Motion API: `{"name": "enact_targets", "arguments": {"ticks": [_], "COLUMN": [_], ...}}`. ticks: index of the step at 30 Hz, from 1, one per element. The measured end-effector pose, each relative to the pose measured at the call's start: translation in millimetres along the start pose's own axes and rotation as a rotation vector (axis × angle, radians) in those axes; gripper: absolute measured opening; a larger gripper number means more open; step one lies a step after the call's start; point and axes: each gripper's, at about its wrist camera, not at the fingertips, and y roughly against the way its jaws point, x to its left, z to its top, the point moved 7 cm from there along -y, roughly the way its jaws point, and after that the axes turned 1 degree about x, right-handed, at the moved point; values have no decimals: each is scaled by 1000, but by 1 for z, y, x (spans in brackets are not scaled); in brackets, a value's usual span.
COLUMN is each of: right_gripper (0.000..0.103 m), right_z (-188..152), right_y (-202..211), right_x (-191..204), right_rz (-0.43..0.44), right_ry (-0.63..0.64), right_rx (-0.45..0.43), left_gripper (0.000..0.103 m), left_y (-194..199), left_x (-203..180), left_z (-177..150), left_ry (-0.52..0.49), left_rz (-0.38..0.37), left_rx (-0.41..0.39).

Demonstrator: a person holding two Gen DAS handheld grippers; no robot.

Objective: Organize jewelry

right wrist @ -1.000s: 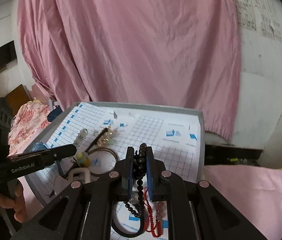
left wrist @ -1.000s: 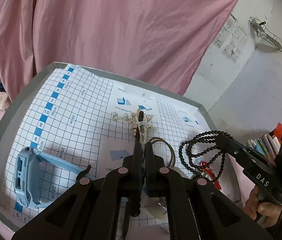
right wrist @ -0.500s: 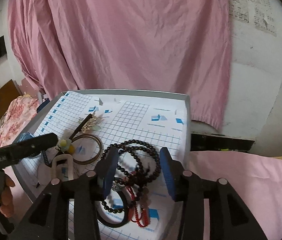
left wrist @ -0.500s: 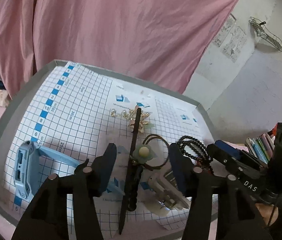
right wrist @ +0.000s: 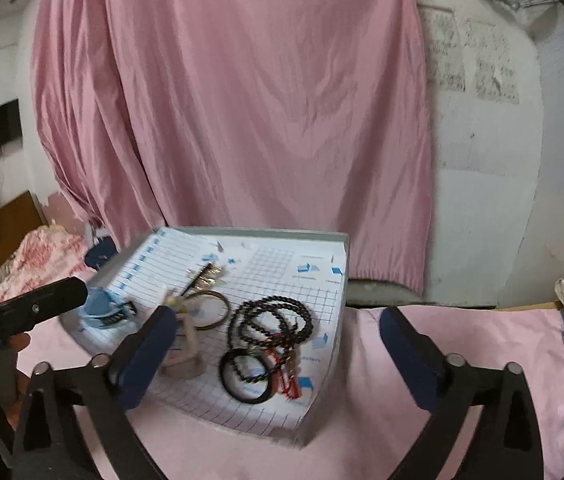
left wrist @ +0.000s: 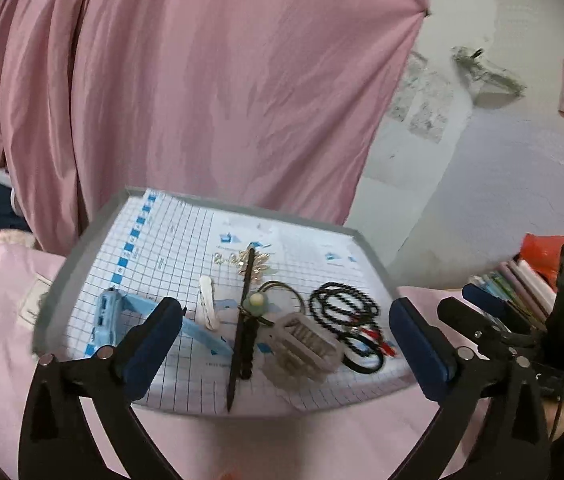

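Jewelry lies on gridded tray (left wrist: 81,264): black hair stick (left wrist: 241,320), black bead necklace (left wrist: 342,304), grey claw clip (left wrist: 302,344). Left tongs (left wrist: 286,340) spread wide, empty.

Right wrist: bead necklace (right wrist: 269,320) beside gold bangle (right wrist: 211,310); right tongs (right wrist: 273,348) wide apart, empty, above tray.

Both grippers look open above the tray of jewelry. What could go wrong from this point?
1. The black hair stick juts past the tray's near edge; a nudge might tip it off.
2. The black bead necklace lies tangled with the red strand and the black ring, so a pinch may drag all three.
3. The left gripper and right gripper hang open close together and could collide.
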Motion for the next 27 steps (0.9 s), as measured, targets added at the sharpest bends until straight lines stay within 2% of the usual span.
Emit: {"name": "enact_targets", "arguments": {"ticks": [8,13,22,27], "right_gripper": [103,103,103,103], "right_z": [-13,-25,-58,-77], "right_y": [60,93,144,163], "right_x": [22,40,67,76], "right_rz": [20,25,-11,-28], "right_ry": [7,12,42,45], "right_rx": [-94,-133,-186,-210], "left_gripper": [101,101,101,101], "left_y": [63,102,156,174], "left_x": [-17,-23,-28,-33], "left_z": [-16,-34,-70,-94], "left_ry": [-49,-86,-131,-142], "left_rz": [14,48,127,130], "left_rx": [-121,-201,-300,-322]}}
